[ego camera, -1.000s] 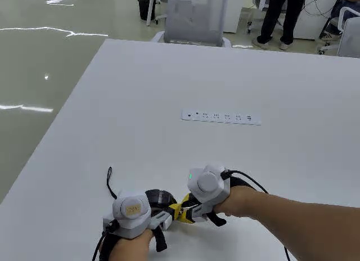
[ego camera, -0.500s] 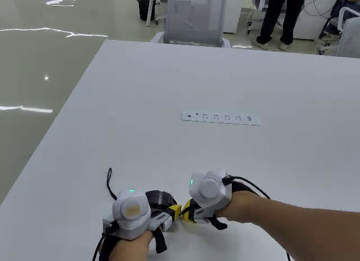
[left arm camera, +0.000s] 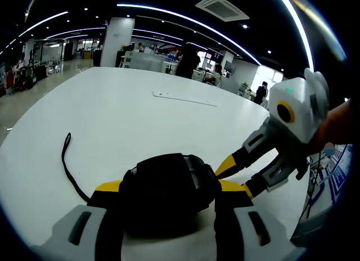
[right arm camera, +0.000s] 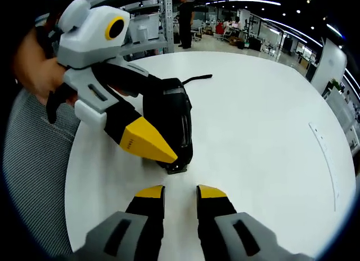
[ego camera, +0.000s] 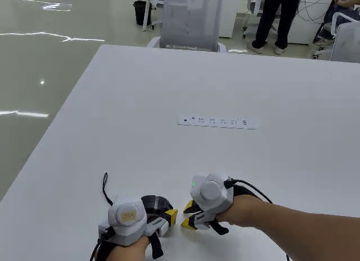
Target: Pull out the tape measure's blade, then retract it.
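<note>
In the head view the left hand-held gripper (ego camera: 167, 219) hid much of the tape measure (ego camera: 154, 203); the top edge cut off a standing person's (ego camera: 274, 13) upper body.

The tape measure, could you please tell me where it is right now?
In the head view the tape measure sits at the near end of the white table, clamped in the left gripper, just left of the right gripper.
</note>
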Available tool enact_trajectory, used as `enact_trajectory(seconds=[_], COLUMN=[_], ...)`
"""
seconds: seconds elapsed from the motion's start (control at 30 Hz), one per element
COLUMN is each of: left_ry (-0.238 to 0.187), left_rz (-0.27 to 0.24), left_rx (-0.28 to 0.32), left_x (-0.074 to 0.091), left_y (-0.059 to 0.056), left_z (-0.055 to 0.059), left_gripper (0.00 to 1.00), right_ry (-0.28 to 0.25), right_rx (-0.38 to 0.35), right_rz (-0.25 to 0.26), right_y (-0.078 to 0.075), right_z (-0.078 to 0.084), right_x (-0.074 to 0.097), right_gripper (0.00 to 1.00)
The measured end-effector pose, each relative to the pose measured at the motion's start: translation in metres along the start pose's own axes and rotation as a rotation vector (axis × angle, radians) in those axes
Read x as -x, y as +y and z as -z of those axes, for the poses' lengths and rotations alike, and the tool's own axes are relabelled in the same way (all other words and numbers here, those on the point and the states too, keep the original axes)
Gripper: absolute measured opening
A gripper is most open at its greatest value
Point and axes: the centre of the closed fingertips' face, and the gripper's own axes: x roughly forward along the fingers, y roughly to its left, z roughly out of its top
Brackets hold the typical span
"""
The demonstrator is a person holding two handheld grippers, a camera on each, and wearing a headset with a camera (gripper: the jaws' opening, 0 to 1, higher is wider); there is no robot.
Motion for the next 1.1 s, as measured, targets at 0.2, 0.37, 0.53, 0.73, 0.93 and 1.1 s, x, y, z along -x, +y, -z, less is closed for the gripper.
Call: enact_trajectory(seconds=[0.2, 0.37, 0.53, 0.73, 0.93, 1.1], left_ry=[0.017, -0.004, -0.020, -0.070, -0.073, -0.005], left_rz=[0.040, 0.080, 0.156, 0.190, 0.213, 0.255], left_rx=[-0.053, -0.114, -0.145, -0.127, -0.157, -0.172], left_x=[0.003, 0.012, 0.027, 0.049, 0.069, 0.084], left_y=[0.000, 0.001, 0.011, 0.027, 0.038, 0.046], left_z=[-0.003, -0.012, -0.018, -0.033, -0.031, -0.006], left_gripper=[0.60, 0.60, 0.76, 0.93, 0.99, 0.99], right_ry=[-0.051, -0.094, -0.152, -0.176, -0.219, -0.250], right_rx=[-0.025, -0.133, -0.194, -0.245, -0.306, -0.351], right_rz=[0.037, 0.093, 0.148, 0.195, 0.257, 0.299], right_y=[0.003, -0.001, 0.001, 0.002, 0.012, 0.024], right_z=[0.005, 0.015, 0.024, 0.039, 0.051, 0.065], right_x=[0.020, 0.036, 0.055, 0.071, 0.089, 0.107], right_gripper=[0.25, 0.29, 0.32, 0.39, 0.50, 0.64])
